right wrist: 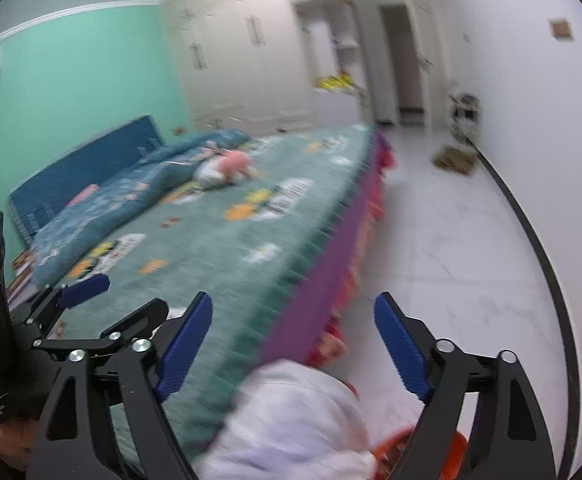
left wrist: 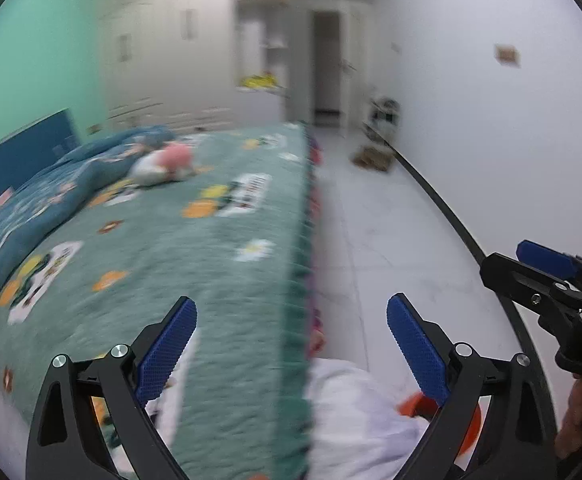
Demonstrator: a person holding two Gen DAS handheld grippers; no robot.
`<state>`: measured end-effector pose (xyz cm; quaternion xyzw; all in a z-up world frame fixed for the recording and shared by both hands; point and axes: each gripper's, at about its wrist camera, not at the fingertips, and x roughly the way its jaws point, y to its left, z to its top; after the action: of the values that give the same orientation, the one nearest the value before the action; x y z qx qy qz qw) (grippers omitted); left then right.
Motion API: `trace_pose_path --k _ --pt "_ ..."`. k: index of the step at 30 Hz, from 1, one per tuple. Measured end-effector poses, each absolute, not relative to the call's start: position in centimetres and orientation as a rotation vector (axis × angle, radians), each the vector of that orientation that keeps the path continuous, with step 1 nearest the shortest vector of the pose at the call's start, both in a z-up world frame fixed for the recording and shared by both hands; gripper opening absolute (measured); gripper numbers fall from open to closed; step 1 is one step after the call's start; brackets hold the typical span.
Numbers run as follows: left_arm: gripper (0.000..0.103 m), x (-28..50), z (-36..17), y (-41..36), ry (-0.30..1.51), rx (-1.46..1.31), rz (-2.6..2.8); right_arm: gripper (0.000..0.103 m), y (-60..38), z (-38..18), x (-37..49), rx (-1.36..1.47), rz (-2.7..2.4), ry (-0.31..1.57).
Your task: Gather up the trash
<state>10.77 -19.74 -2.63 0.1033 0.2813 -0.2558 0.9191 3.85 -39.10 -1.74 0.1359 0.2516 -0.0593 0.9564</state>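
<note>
My left gripper (left wrist: 291,344) is open and empty, held over the near corner of a bed with a green patterned blanket (left wrist: 195,248). My right gripper (right wrist: 293,340) is open and empty too, just to the right of the left one, which shows at the left of the right wrist view (right wrist: 91,300). Below both sits an orange bin (left wrist: 471,416) lined with a white bag (left wrist: 355,404); it also shows in the right wrist view (right wrist: 455,448), with the white bag (right wrist: 291,412) over it. Both views are blurred and no piece of trash is clear.
A pink and white plush toy (right wrist: 227,168) lies on the bed by a rumpled blue quilt (right wrist: 123,196). White tiled floor (right wrist: 451,240) runs to the right of the bed. A flat brown mat (right wrist: 455,158) lies by the right wall. Wardrobes (right wrist: 251,60) stand behind.
</note>
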Motion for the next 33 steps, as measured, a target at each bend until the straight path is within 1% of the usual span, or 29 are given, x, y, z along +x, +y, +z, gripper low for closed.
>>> trace_pose_path --k 2,6,13,17,23,33 --pt "0.098 11.3 -1.9 -16.9 0.573 0.156 -0.464 0.093 -36.7 -0.8 4.9 0.243 -0.081 0.479" --pt "0.098 11.4 -0.4 -11.6 0.537 0.097 -0.328 0.098 -31.8 0.8 6.9 0.168 0.017 0.445" --pt "0.098 10.6 1.1 -4.6 0.463 0.065 -0.143 0.098 -24.2 3.2 8.8 0.082 0.154 0.401" --pt "0.098 10.3 1.3 -1.5 0.448 0.034 -0.073 0.098 -21.7 3.7 8.2 0.069 0.174 0.360" --pt "0.098 9.5 1.2 1.0 0.420 -0.067 -0.029 0.098 -20.1 3.0 7.6 0.044 0.175 0.336" --pt "0.098 8.8 0.7 1.1 0.417 -0.044 -0.042 0.098 -19.1 2.6 7.5 0.019 0.189 0.345"
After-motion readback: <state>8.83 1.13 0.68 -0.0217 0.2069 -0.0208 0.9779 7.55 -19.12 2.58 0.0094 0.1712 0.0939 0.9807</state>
